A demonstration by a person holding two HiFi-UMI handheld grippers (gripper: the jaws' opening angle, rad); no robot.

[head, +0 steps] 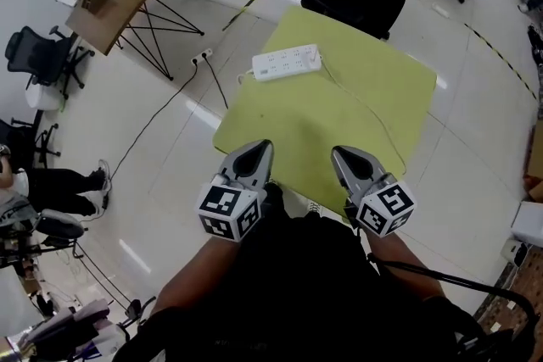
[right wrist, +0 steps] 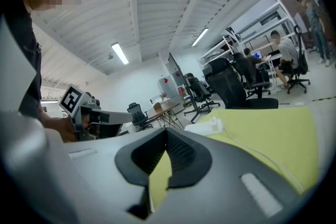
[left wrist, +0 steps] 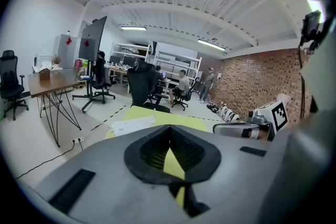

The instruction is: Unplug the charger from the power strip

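Strip: the power strip [head: 284, 64] was seen lying loose at the upper middle of the head view, on the far part of the desk [head: 373, 72].
Charger: a small white charger [head: 315, 56] was judged to be plugged in at the strip's right end, with its cable [head: 374, 121] trailing toward the lower right over the desk. The detail was too small to be confirmed.
Left gripper [head: 261, 148]: held at the desk's near edge, well apart from the strip, with its jaws closed together and nothing between them.
Right gripper [head: 338, 152]: also held at the near edge, with its jaws closed together and empty.
Risk, strip lifted: nothing pinned the strip, so it could be dragged or raised along with the charger if the pull were made one-handed.
Risk, weak hold: the charger could be missed or slipped off if the jaws were not opened wide enough first.
Risk, cable: the cable could be snagged, or pulled on instead of the plug body.
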